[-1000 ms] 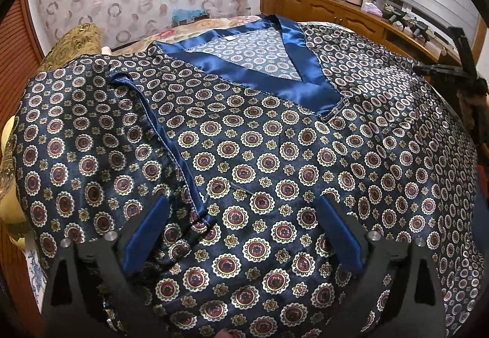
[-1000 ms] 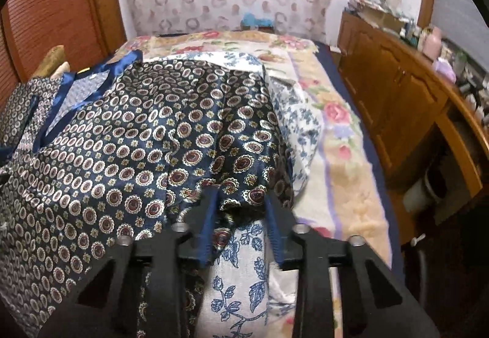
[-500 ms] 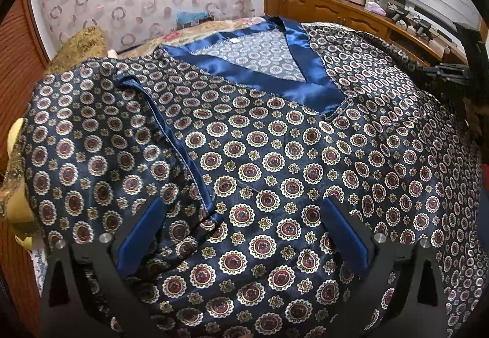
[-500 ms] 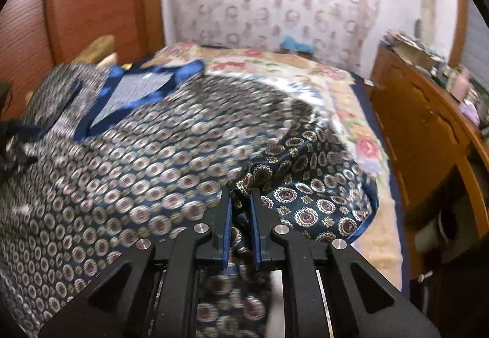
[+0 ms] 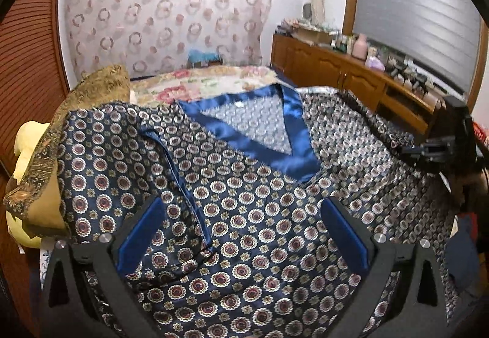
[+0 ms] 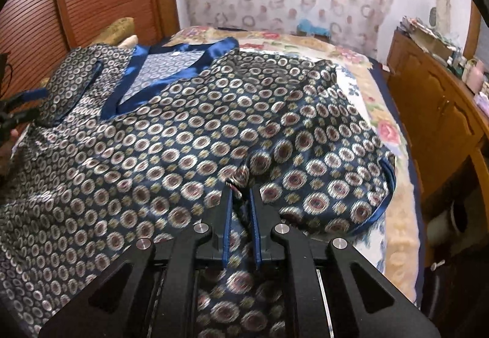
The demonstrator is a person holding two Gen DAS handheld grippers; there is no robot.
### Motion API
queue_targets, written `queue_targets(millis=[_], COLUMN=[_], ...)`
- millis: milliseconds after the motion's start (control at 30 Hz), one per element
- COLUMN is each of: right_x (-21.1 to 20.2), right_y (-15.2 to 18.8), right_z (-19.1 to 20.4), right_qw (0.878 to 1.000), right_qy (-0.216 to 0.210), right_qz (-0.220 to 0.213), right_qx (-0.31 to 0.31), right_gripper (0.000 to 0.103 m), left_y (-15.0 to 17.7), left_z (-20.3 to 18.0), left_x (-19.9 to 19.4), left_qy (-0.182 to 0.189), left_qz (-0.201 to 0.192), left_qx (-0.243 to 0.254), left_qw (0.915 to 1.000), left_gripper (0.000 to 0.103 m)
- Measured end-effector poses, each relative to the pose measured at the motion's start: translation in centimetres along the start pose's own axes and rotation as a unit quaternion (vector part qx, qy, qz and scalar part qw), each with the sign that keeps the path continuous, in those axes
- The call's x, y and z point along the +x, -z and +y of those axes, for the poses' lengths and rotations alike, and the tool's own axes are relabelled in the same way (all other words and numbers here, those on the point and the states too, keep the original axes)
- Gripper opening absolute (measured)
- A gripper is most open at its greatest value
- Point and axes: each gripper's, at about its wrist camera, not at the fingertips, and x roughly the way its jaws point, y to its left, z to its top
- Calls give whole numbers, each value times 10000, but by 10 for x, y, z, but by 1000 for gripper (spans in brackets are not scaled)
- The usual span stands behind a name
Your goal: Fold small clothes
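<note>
The patterned navy top [image 6: 171, 136] lies spread across the bed [image 6: 394, 234], its blue satin neckline toward the curtain. Only the right wrist view shows the right gripper [image 6: 240, 194], its jaws having just closed on a bunched fold of the fabric beside the turned-over sleeve [image 6: 330, 172]. Only the left wrist view shows the left gripper [image 5: 241, 206], jaws spread wide above the cloth, gripping nothing, with a gold cushion [image 5: 76, 111] at the left.
</note>
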Motion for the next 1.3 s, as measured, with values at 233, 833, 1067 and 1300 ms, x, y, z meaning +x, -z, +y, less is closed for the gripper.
queue_targets(millis=[233, 833, 1067, 1300], right_x=[-35, -3, 2, 0], right_y=[3, 5, 1, -3], right_z=[-8, -99, -93, -92], right_qw=[9986, 9864, 9874, 9894], right_qy=[297, 845, 1183, 1201], right_qz=[-355, 35, 75, -17], right_qx=[237, 1410, 1051, 816], right_gripper=[38, 51, 38, 6], left_y=[1, 6, 12, 17], left_z=[-6, -29, -28, -23], left_x=[-9, -10, -8, -8], left_qy=[-40, 145, 157, 148], left_qz=[-114, -133, -95, -71], left_qx=[23, 97, 27, -50], left_qw=[9999, 9998, 9998, 9999], left_gripper=[103, 103, 103, 103])
